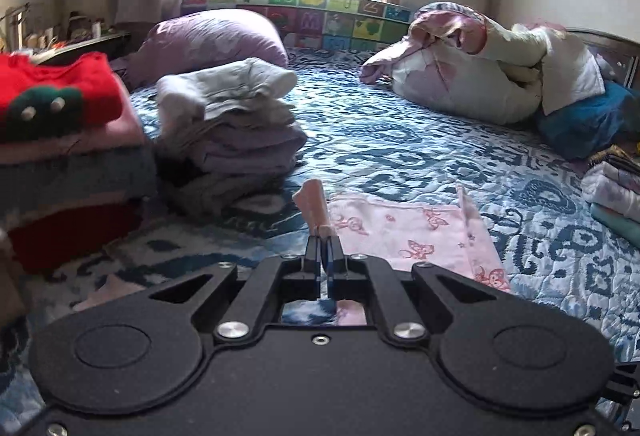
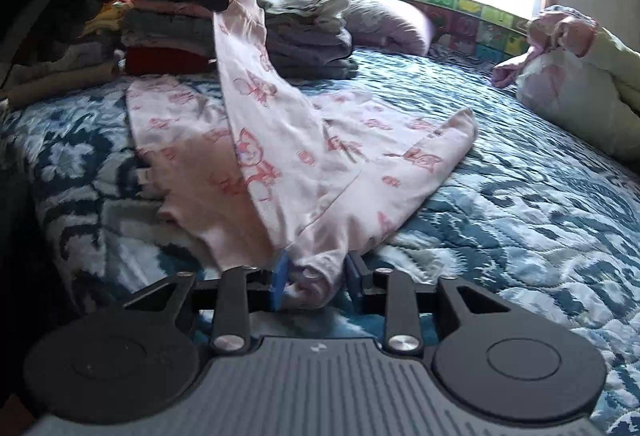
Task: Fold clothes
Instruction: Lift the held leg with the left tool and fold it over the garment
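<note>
A pale pink garment (image 2: 304, 140) printed with red cartoon figures lies on the blue patterned bedspread (image 2: 520, 172). It also shows in the left wrist view (image 1: 408, 232). My left gripper (image 1: 325, 248) is shut on one end of the garment and holds it lifted above the bed; it shows from outside in the right wrist view (image 2: 222, 2), with a strip of cloth hanging down from it. My right gripper (image 2: 316, 272) has its jaws partly apart around a bunched end of the garment, low over the bedspread.
Stacks of folded clothes (image 1: 236, 132) stand at the left, one topped by a red item (image 1: 68, 88). A purple pillow (image 1: 216, 36) and crumpled bedding (image 1: 480, 68) lie at the back. More folded clothes (image 1: 616, 192) sit at the right edge.
</note>
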`<control>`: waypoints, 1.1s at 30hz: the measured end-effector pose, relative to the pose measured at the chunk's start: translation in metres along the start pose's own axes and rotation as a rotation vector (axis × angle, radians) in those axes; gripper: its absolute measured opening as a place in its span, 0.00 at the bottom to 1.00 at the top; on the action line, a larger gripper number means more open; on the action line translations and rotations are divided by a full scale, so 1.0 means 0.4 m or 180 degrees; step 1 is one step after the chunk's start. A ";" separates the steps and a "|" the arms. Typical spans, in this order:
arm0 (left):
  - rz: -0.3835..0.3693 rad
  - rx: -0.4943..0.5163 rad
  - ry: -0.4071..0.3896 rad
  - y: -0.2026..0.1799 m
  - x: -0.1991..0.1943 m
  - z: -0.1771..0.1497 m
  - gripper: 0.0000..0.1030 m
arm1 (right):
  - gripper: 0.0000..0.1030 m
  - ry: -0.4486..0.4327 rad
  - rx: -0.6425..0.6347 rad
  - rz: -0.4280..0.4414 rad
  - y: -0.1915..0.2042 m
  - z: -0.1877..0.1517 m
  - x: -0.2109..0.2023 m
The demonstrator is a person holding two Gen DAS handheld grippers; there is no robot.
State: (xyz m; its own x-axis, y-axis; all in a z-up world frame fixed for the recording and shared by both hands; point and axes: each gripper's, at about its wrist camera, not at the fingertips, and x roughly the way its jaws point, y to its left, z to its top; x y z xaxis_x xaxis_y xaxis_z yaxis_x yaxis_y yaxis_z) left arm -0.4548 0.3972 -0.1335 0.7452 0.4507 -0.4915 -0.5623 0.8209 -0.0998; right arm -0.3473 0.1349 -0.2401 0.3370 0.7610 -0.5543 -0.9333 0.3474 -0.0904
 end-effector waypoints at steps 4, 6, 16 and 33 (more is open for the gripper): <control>0.0052 -0.0136 0.0017 0.027 -0.011 -0.037 0.02 | 0.30 0.0034 -0.0032 0.0049 -0.002 -0.003 -0.004; 0.0047 -0.0218 0.0046 0.041 -0.009 -0.056 0.02 | 0.29 0.0049 -0.0037 0.0064 -0.004 -0.005 -0.008; 0.0112 -0.0317 0.0259 0.075 0.047 -0.104 0.02 | 0.30 0.0117 -0.0125 0.0164 -0.011 -0.011 -0.022; 0.0141 -0.0444 0.0377 0.095 0.103 -0.146 0.01 | 0.37 0.0086 -0.0142 0.0202 -0.004 -0.016 -0.002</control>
State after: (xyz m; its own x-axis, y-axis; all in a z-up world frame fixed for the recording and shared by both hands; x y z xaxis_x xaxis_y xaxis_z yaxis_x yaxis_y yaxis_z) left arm -0.4664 0.4266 -0.2083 0.6758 0.4340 -0.5957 -0.6439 0.7409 -0.1907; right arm -0.3468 0.1302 -0.2450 0.2741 0.7654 -0.5822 -0.9575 0.2738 -0.0908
